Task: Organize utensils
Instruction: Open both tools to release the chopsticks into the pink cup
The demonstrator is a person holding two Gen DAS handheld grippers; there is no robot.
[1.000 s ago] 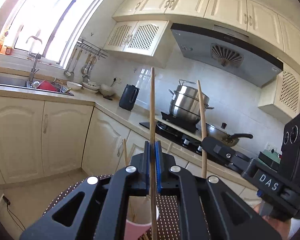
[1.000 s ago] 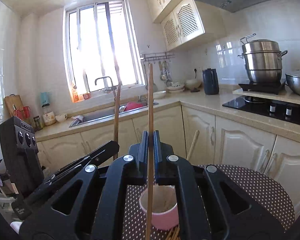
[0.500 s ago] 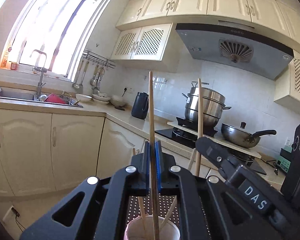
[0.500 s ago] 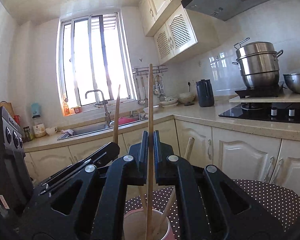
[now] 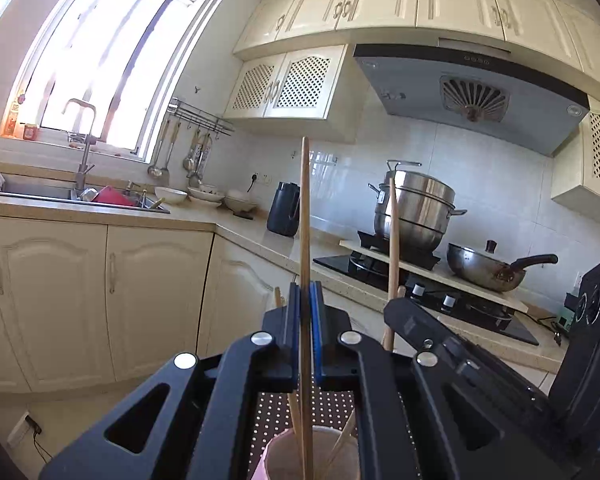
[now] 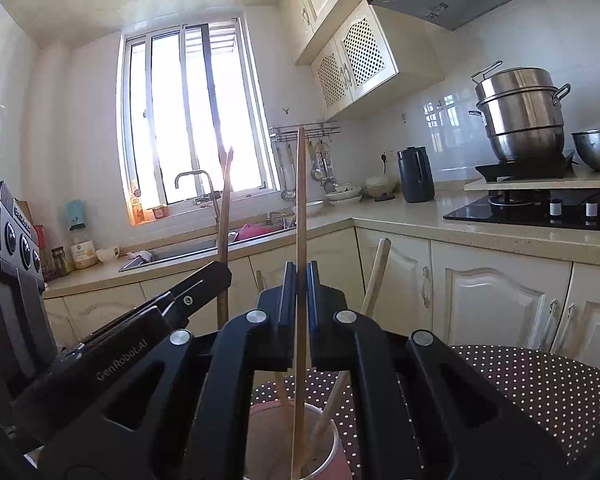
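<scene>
My left gripper point(image 5: 305, 304) is shut on a wooden chopstick point(image 5: 305, 216) held upright, its lower end inside a pink cup point(image 5: 276, 456) below. My right gripper point(image 6: 299, 284) is shut on another upright chopstick point(image 6: 300, 200), its lower end inside the same pink cup point(image 6: 336, 460). Two other chopsticks point(image 6: 374, 276) lean in the cup. The right gripper with its chopstick point(image 5: 393, 240) shows at the right of the left wrist view. The left gripper with its chopstick point(image 6: 225, 216) shows at the left of the right wrist view.
The cup stands on a dark polka-dot surface point(image 6: 540, 376). Behind are cream cabinets point(image 5: 100, 292), a sink point(image 5: 60, 192), a black kettle point(image 5: 284, 208), a steamer pot point(image 5: 416, 208) and a wok point(image 5: 488, 268) on the stove.
Both grippers have come down over the pink cup, and the lower ends of both held chopsticks have gone into it. Both stay shut.
</scene>
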